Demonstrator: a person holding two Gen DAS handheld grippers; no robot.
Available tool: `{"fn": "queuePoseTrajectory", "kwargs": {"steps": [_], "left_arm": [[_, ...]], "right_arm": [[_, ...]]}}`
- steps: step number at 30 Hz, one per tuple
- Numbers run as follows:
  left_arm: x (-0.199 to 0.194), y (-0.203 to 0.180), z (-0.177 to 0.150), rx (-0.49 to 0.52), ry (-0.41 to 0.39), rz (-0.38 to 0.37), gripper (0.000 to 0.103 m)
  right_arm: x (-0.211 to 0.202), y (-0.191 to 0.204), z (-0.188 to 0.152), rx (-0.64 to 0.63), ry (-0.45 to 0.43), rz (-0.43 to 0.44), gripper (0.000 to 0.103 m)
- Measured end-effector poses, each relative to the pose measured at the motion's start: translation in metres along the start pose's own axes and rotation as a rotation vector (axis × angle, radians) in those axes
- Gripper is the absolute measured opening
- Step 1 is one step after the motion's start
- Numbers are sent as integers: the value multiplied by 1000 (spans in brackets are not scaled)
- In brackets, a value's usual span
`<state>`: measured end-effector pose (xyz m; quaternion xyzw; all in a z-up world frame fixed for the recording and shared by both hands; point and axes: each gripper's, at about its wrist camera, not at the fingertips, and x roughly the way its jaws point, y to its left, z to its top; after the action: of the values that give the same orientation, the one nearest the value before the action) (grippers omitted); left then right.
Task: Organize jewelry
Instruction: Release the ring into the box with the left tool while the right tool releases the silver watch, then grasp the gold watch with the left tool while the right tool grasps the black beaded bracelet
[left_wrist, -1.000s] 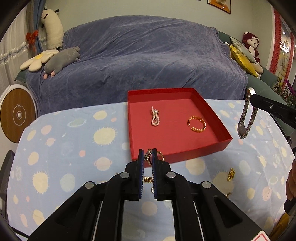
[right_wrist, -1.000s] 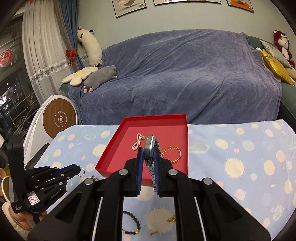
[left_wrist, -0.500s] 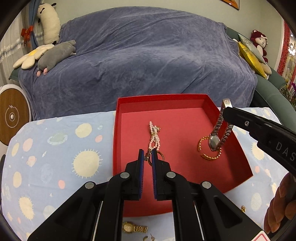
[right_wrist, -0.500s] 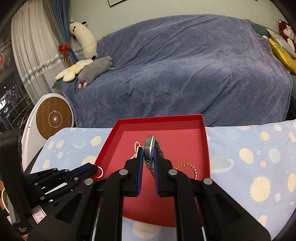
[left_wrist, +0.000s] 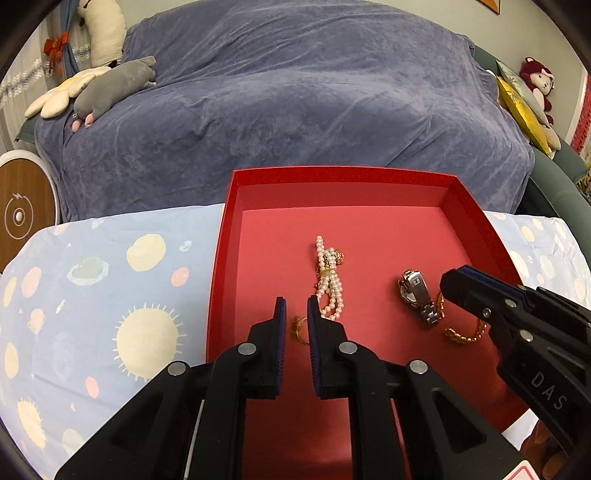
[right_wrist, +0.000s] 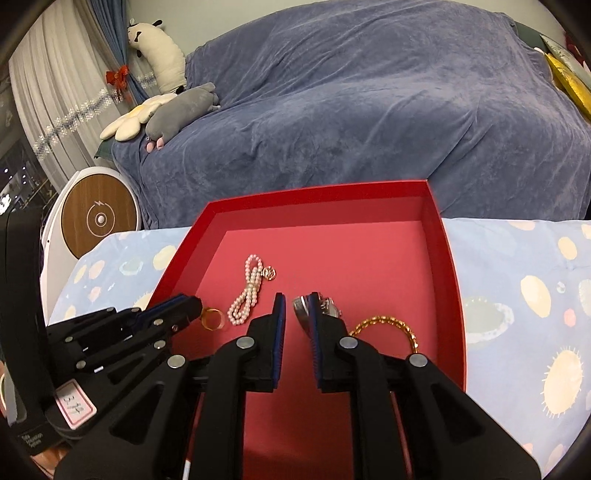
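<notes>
The silver metal-link wristwatch (left_wrist: 419, 297), held up off the tray a second ago, now lies on the floor of the shallow red cardboard tray (left_wrist: 476, 210), lower right of the left view, across the gold chain bracelet (left_wrist: 463, 334). The small gold ring (right_wrist: 212, 318) has likewise dropped from the left claw (left_wrist: 294, 317) beside the pearl bead strand (left_wrist: 328, 284). Both the left and the right claw (right_wrist: 294, 314) are opening, gripping nothing. Two more pieces are stowed, I judge; both hands are free for what remains on the patterned bench (left_wrist: 110, 295).
</notes>
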<state>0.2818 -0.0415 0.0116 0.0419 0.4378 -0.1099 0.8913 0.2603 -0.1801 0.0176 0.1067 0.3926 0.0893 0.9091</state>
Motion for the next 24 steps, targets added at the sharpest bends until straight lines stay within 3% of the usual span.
{"fn": "queuePoseTrajectory", "kwargs": {"steps": [2,5,9,11,17,24], "left_arm": [[-8,2,-1,0,-15,9,29],[-28,7,-5,-3,-48,6,42],[-64,13,-19,11,-82,31,55],[-81,17,-32,17,-81,38,56],[-115,26,-85,12,-41,41,60],[-123,30,-145,-36,11,41,60]], "right_arm": [[-12,0,-4,-6,-12,-6,26],[-43,-1,-8,-16,-44,-2,34],[-95,-2,-23,-52,-71,-22,37],[-119,-4,-35,-59,-76,-28,41],[-166,-9,-89,-31,-68,-43,42],[-161,11,-140,-49,10,-18,42]]}}
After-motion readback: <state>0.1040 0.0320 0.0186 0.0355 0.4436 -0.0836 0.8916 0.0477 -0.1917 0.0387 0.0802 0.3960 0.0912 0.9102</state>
